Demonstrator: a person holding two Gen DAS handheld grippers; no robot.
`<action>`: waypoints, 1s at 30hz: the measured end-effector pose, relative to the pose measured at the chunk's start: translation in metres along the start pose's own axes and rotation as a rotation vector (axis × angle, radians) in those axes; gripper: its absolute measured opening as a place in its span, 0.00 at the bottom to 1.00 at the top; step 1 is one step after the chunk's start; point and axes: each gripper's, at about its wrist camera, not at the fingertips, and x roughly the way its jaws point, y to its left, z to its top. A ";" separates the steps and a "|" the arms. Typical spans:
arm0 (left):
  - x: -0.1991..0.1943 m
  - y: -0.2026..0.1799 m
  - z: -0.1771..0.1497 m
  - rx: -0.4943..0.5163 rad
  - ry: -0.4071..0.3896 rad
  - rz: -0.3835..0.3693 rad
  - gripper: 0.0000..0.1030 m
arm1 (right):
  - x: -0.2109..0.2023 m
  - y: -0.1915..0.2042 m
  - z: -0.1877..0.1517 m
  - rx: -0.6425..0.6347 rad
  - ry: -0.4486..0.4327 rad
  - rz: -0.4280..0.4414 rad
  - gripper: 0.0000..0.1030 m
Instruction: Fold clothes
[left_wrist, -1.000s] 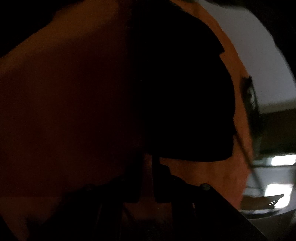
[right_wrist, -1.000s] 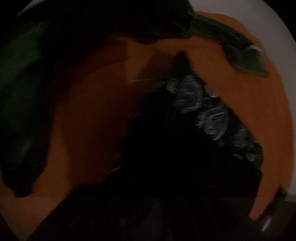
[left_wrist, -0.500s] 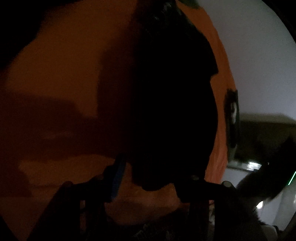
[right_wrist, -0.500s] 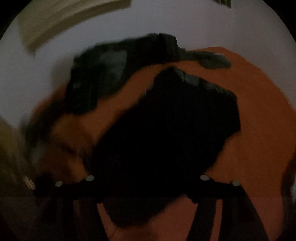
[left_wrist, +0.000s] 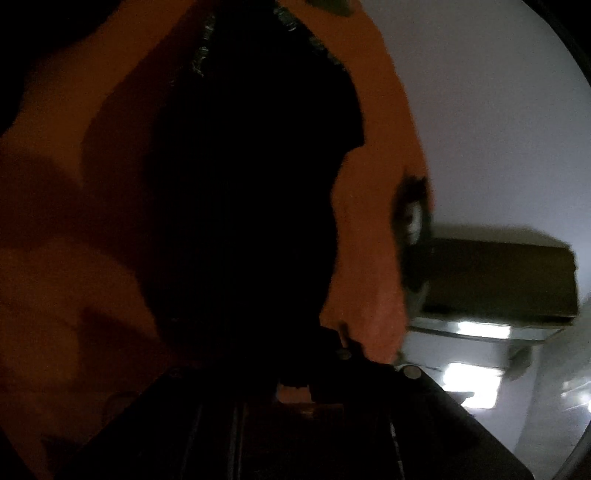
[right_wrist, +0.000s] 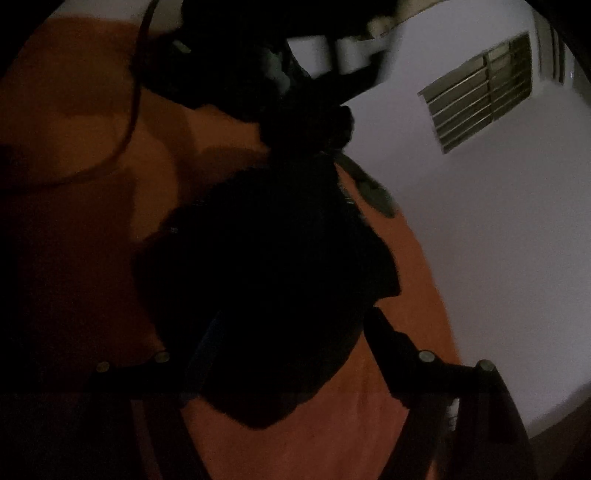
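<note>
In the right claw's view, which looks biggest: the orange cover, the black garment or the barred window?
1. Orange cover, spread over most of the view.
2. Black garment, though it lies nearer the camera.
3. Barred window, far off on the wall.

A dim room in a home, most likely a bedroom. An orange sheet (right_wrist: 388, 413) covers a broad soft surface, seemingly a bed, with dark clothes (right_wrist: 266, 280) lying on it. Plain pale walls (right_wrist: 487, 229) rise right beside its edge. A barred vent window (right_wrist: 480, 92) sits high in one wall, and a dark boxy unit (left_wrist: 498, 280) is mounted on another.
</note>
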 end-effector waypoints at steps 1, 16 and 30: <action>0.001 -0.001 0.000 -0.004 0.000 -0.005 0.11 | 0.009 -0.002 0.001 0.022 0.021 -0.030 0.74; 0.053 0.060 -0.036 0.046 0.059 0.113 0.12 | 0.030 -0.044 -0.069 0.217 0.135 -0.066 0.62; 0.016 0.075 -0.056 -0.007 0.334 0.170 0.38 | 0.015 -0.077 -0.111 0.329 0.116 0.140 0.72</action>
